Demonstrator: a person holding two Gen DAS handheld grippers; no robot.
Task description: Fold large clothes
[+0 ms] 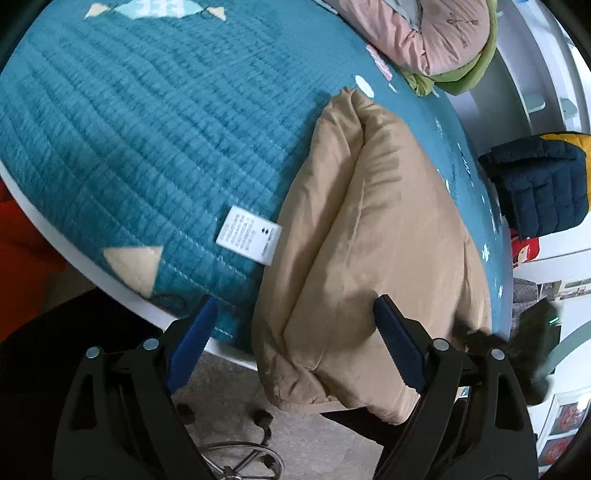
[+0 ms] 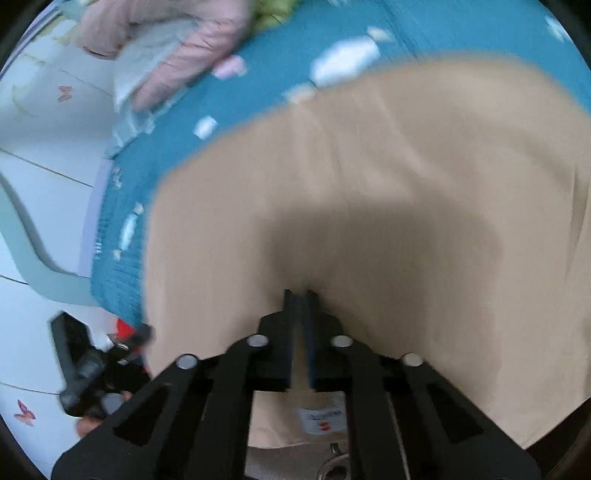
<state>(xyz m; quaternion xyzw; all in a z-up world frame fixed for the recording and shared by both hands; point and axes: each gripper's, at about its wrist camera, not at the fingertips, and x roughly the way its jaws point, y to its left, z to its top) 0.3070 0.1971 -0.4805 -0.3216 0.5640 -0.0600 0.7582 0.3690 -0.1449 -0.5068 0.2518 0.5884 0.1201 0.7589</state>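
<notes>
While the left view shows a care label (image 1: 248, 235), the right shows fingers (image 2: 291, 321) pinching tan garment (image 2: 406, 166).

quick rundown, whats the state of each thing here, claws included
tan garment: folded into a puffy bundle on the table edge, near end overhanging
left claw: open, straddling the bundle's near end, not gripping
right claw: shut, tips against the tan fabric; pinch unclear
teal quilt: spread flat
pink garment: heaped at the far edge

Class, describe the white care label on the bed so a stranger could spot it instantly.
Start at the teal quilt covering the bed. Follow its near edge to the tan garment; the white care label lies flat beside the garment's left side. It alone carries small printed text, unlike the quilt's plain cream triangles.
</notes>
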